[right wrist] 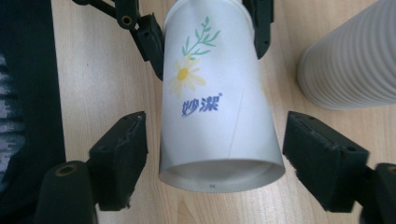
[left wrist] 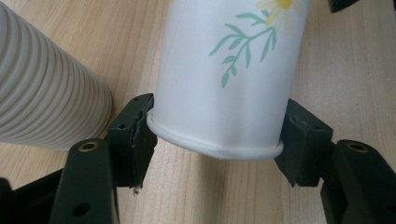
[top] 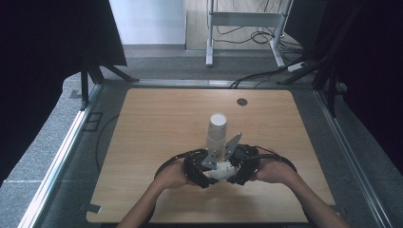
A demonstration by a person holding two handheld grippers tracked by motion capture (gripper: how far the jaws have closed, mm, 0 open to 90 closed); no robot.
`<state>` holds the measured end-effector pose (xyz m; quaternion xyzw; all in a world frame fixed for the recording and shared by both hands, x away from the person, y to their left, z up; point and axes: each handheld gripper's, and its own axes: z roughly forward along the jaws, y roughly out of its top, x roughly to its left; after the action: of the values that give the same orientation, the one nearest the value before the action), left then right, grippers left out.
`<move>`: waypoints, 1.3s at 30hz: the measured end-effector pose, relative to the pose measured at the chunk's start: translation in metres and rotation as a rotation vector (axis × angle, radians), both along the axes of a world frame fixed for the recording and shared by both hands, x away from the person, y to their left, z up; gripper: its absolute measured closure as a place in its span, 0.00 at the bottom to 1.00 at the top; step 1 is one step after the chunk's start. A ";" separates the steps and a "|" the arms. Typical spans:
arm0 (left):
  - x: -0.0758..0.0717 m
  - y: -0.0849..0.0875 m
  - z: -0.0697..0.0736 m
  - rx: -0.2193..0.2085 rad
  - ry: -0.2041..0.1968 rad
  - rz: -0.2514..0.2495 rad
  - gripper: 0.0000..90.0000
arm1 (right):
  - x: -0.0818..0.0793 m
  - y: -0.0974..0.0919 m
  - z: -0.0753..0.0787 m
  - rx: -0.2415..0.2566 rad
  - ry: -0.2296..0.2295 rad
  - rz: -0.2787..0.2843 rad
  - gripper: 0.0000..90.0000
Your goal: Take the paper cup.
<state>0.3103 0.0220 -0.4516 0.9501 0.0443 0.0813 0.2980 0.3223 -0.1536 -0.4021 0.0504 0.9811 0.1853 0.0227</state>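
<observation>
Left claw clamping paper cup, right claw open around it

Paper cup: matt white paper, smooth wall, printed daisy and green sprig, rolled rim, faint seam line.
Cup stack: off-white paper, ribbed by nested rims, matt.
Bench: pale wood-grain top, smooth, low sheen.
Left claw: black plastic, matt; pad edge frayed, rough.
Right claw: black matt plastic, brass-coloured metal rivet, pads scuffed.
</observation>
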 end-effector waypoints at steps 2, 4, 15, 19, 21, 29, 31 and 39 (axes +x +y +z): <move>-0.001 -0.001 0.000 0.007 -0.003 -0.003 0.39 | 0.000 0.002 -0.002 -0.011 0.001 0.006 0.27; -0.002 -0.003 0.000 0.019 -0.011 -0.008 0.39 | 0.000 0.004 -0.005 -0.021 0.000 0.013 0.29; -0.006 -0.007 -0.003 0.000 0.003 0.007 0.39 | 0.000 0.008 -0.011 -0.054 0.010 0.022 0.33; -0.005 -0.007 -0.001 0.046 -0.028 -0.012 0.39 | -0.001 0.009 -0.013 -0.069 0.020 0.009 0.37; -0.005 -0.008 -0.002 0.046 -0.026 -0.010 0.39 | 0.000 0.009 -0.013 -0.069 0.024 0.017 0.39; -0.007 -0.007 -0.004 0.001 -0.003 0.010 0.37 | -0.001 0.008 -0.014 -0.057 0.019 0.003 0.41; -0.006 -0.006 -0.002 0.016 -0.015 -0.004 0.34 | -0.001 0.006 -0.013 -0.041 0.027 0.001 0.41; -0.004 -0.002 -0.001 -0.026 0.026 -0.009 0.20 | 0.000 0.000 -0.010 0.015 0.039 0.000 0.41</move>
<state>0.3063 0.0197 -0.4522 0.9473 0.0451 0.0673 0.3101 0.3219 -0.1536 -0.4123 0.0540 0.9800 0.1915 0.0033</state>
